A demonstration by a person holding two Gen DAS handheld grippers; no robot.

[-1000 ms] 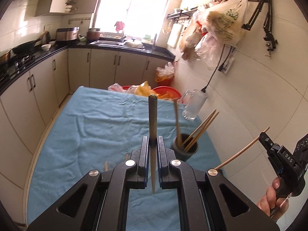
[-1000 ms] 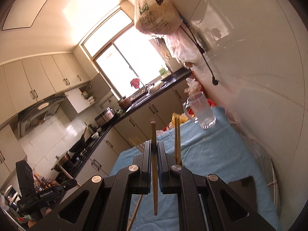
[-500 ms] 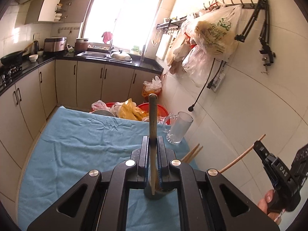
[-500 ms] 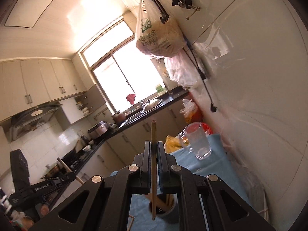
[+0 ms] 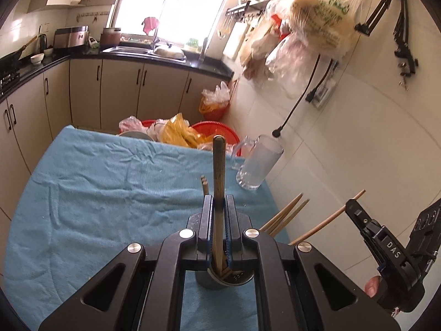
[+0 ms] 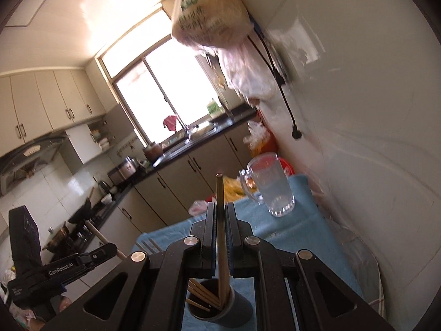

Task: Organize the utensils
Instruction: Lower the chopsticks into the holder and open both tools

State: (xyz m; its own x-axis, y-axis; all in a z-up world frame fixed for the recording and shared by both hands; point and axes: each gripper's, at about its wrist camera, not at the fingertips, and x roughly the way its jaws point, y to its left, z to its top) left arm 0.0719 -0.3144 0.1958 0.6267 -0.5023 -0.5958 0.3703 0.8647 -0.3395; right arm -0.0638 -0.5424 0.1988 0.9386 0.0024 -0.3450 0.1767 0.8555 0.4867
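Observation:
My left gripper (image 5: 219, 201) is shut on an upright brown chopstick (image 5: 218, 165), whose lower end hangs at the mouth of a dark cup holder (image 5: 209, 282) on the blue cloth (image 5: 110, 193). Several chopsticks (image 5: 286, 213) lean out of that holder. My right gripper (image 6: 220, 207) is shut on a pale chopstick (image 6: 219, 190) that dips into the same holder (image 6: 237, 314) among several others (image 6: 201, 293). Each wrist view shows the other gripper at its edge: the right gripper (image 5: 351, 204) with its stick (image 5: 328, 220), and the left gripper (image 6: 110, 248).
A glass mug (image 5: 259, 165) stands at the cloth's far right corner by the tiled wall (image 5: 344, 143). Red baskets with plastic bags (image 5: 176, 132) sit beyond the table's far edge. Bags hang on the wall (image 5: 317, 19). Thin sticks (image 6: 150, 245) lie on the cloth's left part.
Both grippers have moved in over the holder, each still holding its chopstick. The holder has slid from ahead of the fingers to right beneath them, and the mug looks closer.

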